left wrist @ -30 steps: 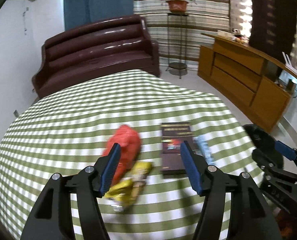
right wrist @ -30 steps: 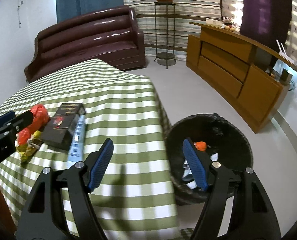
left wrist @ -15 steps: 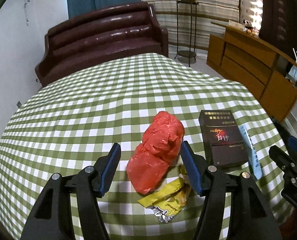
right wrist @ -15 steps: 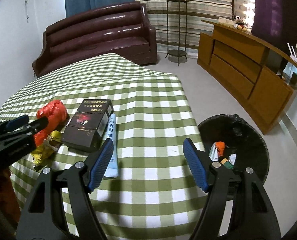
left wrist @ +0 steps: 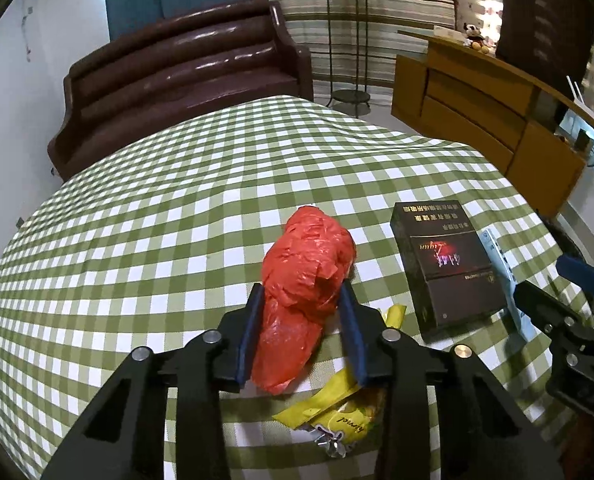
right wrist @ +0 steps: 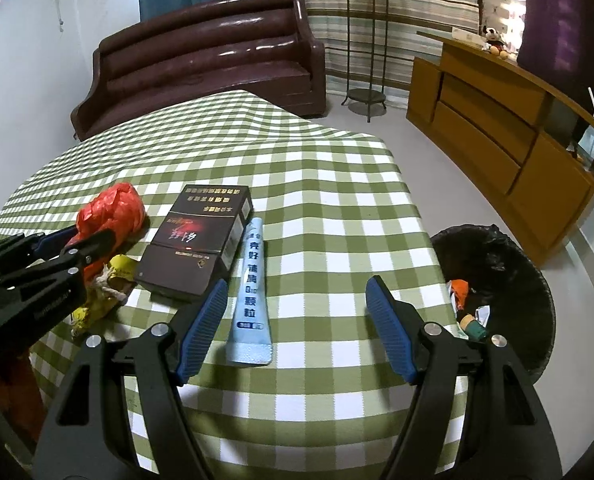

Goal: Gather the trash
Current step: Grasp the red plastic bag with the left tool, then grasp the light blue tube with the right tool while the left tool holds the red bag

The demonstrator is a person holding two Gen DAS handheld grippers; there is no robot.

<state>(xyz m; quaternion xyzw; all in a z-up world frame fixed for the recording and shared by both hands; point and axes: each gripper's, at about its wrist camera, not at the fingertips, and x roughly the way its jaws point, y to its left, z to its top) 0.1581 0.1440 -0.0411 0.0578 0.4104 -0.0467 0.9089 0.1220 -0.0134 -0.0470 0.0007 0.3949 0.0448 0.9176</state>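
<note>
A crumpled red plastic bag (left wrist: 307,276) lies on the green checked tablecloth (left wrist: 157,240). My left gripper (left wrist: 301,312) has closed on the bag's near half, both blue pads pressing its sides; this also shows in the right wrist view (right wrist: 109,216). A yellow wrapper (left wrist: 333,408) lies just under and right of the left gripper. A dark box (right wrist: 201,240) and a light blue tube (right wrist: 251,296) lie to the right. My right gripper (right wrist: 297,328) is open and empty, hovering over the table near the tube. A black-lined trash bin (right wrist: 505,300) stands on the floor at right.
A brown leather sofa (left wrist: 185,76) stands behind the table. A wooden sideboard (right wrist: 497,128) runs along the right wall. A plant stand (right wrist: 365,40) stands between them. The bin holds several scraps.
My left gripper moved forward over the red bag and closed on it. My right gripper swung left from the bin toward the table, staying open.
</note>
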